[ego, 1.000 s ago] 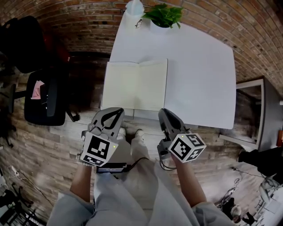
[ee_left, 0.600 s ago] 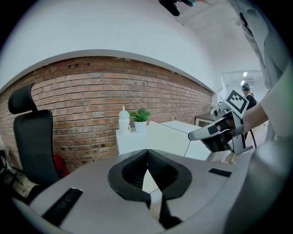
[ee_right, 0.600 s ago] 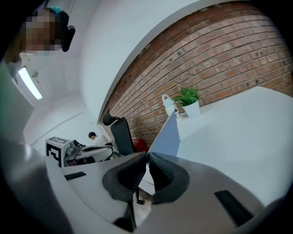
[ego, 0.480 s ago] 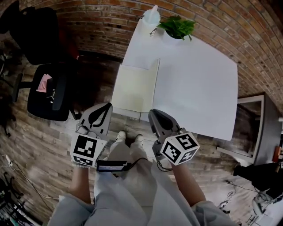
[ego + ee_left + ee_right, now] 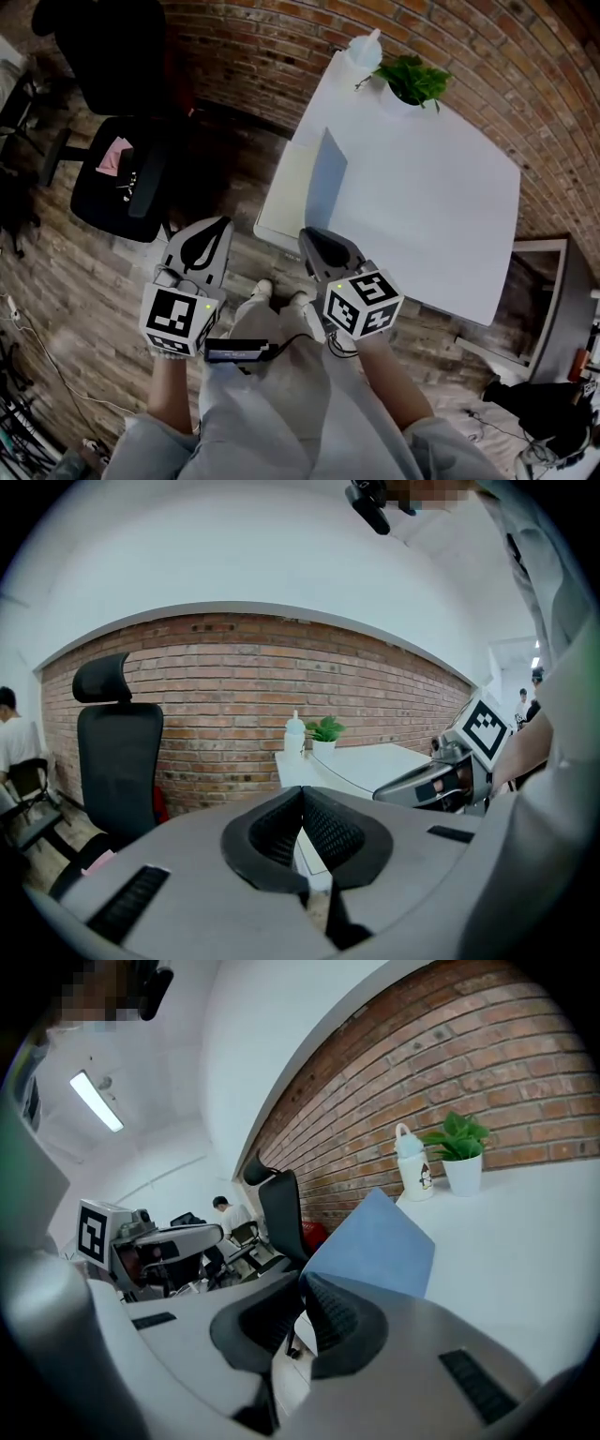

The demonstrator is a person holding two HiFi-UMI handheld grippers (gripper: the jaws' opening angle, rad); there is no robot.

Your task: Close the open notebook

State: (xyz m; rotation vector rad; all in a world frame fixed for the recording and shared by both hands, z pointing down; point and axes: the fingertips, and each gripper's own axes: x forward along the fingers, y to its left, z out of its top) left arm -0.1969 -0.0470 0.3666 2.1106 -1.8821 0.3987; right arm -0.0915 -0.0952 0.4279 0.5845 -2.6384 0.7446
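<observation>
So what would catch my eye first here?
Probably the blue notebook cover standing half-raised at the white table's left edge, just beyond the right tool. Then the black-and-white marker cubes on that and the left tool, low in the head view, and the green plant at the table's far corner.

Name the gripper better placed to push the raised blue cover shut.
Probably right. The right gripper, jaws shut, points at the upright blue cover from its outer side; the left gripper hangs farther left, over the floor.
</observation>
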